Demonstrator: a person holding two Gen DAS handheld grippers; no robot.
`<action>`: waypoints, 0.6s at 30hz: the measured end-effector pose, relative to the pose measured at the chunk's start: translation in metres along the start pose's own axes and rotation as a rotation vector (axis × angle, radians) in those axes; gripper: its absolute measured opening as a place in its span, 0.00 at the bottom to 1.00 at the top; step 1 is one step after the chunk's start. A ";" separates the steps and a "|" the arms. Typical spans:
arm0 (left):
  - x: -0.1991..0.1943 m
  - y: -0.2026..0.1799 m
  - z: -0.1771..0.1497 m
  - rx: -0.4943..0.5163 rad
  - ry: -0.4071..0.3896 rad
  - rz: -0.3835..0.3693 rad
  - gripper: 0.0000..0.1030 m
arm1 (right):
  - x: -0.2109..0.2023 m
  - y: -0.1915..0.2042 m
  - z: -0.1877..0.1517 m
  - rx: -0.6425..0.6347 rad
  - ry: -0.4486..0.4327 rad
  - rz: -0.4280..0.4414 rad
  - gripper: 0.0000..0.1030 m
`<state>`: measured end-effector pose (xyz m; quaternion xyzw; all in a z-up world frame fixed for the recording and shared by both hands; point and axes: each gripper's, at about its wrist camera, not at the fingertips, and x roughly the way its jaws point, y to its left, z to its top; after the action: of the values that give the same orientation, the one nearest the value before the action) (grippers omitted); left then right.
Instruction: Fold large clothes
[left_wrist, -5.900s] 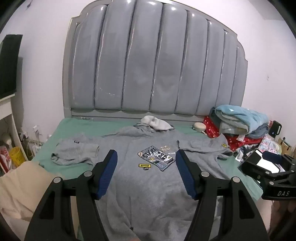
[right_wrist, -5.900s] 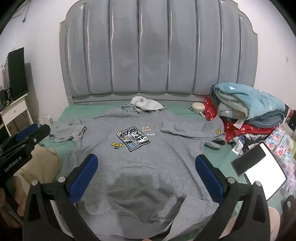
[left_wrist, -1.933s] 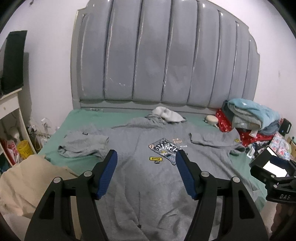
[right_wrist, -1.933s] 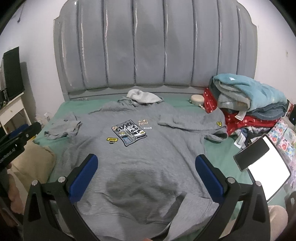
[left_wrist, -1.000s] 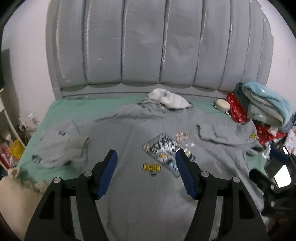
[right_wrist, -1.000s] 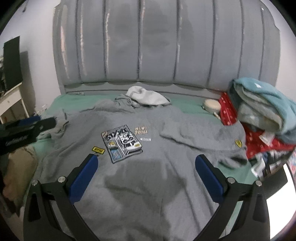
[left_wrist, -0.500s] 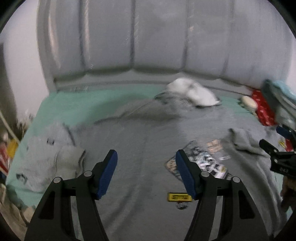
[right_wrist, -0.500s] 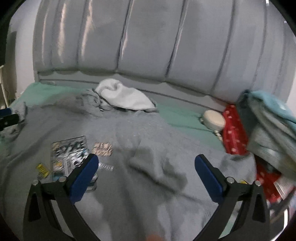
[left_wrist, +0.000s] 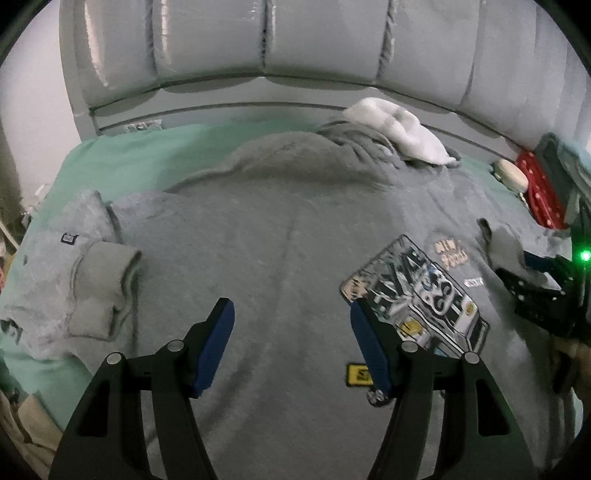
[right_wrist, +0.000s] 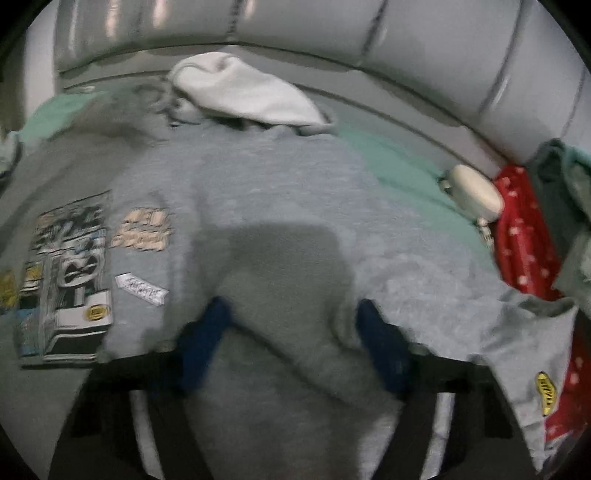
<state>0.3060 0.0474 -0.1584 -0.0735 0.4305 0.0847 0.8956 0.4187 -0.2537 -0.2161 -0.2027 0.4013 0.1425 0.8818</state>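
A large grey hoodie (left_wrist: 277, 221) lies face up on the green sheet (left_wrist: 129, 158), its white-lined hood (left_wrist: 395, 129) toward the headboard. A printed patch (left_wrist: 417, 291) marks the chest. The left sleeve (left_wrist: 99, 280) is bunched at the left edge. My left gripper (left_wrist: 291, 306) hangs open low over the chest, left of the patch, with nothing between its fingers. In the blurred right wrist view my right gripper (right_wrist: 293, 332) is closing, its blue pads on either side of the folded right sleeve (right_wrist: 288, 266). The right gripper (left_wrist: 535, 291) also shows at the left view's right edge.
A padded grey headboard (left_wrist: 314, 44) closes the far side. At the right stand a red spotted fabric (right_wrist: 524, 229) under folded blankets and a round cream object (right_wrist: 476, 192). Beige cloth (left_wrist: 22, 424) lies off the bed's left corner.
Both grippers have moved forward and down toward the hoodie. The right jaws have narrowed around the right sleeve. The left gripper's opening is unchanged.
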 end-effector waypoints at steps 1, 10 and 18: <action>-0.003 0.000 0.000 0.002 -0.004 0.000 0.67 | -0.001 0.002 -0.001 -0.009 -0.001 0.004 0.54; -0.026 0.005 0.001 -0.015 -0.053 0.019 0.67 | -0.029 -0.020 -0.003 0.101 -0.060 0.027 0.21; -0.030 0.024 0.015 -0.084 -0.052 0.066 0.67 | -0.090 -0.004 0.028 0.159 -0.280 0.199 0.21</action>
<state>0.2939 0.0711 -0.1271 -0.0946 0.4054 0.1341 0.8993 0.3817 -0.2516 -0.1296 -0.0700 0.3029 0.2239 0.9237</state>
